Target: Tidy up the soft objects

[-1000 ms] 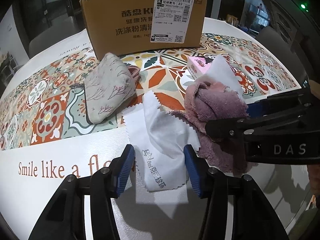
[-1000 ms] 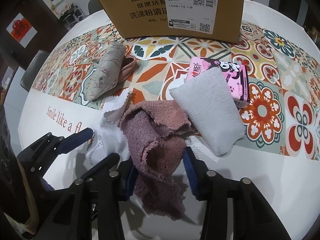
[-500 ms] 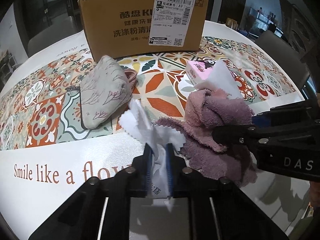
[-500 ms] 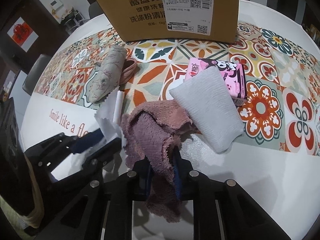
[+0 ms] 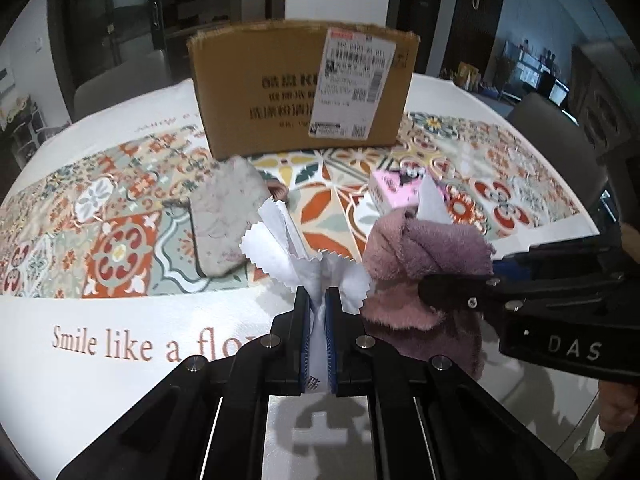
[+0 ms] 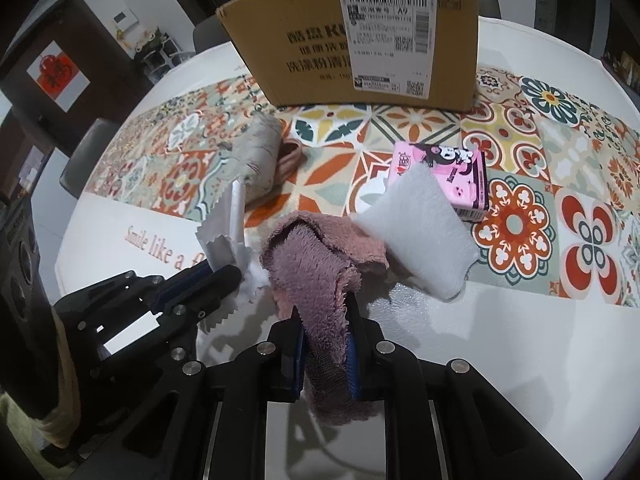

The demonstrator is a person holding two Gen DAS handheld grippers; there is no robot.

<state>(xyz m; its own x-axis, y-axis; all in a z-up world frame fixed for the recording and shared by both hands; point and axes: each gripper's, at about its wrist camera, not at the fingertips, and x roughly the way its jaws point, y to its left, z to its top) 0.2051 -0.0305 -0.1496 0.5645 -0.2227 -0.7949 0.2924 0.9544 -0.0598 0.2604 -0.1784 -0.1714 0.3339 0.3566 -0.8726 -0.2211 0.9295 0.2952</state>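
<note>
My left gripper [image 5: 318, 300] is shut on a white zigzag-edged cloth [image 5: 280, 236] and holds it above the table; both also show in the right wrist view, the gripper [image 6: 222, 276] and the cloth [image 6: 224, 232]. My right gripper [image 6: 326, 312] is shut on a pink-purple fluffy towel [image 6: 316, 264], also lifted; the towel [image 5: 424, 256] and gripper [image 5: 452, 284] appear at the right of the left wrist view. A white folded cloth [image 6: 420, 232] leans on a pink tissue pack [image 6: 448, 168]. A floral fabric pouch [image 5: 226, 220] lies on the patterned mat.
An open cardboard box [image 6: 360, 36] stands at the back of the round table [image 6: 520, 360]. A pink hair tie [image 6: 290, 156] lies beside the pouch. Chairs stand around the table's far edge.
Both grippers were open around their cloths a second ago, then closed on them. Since then both have lifted their cloths up off the table.
</note>
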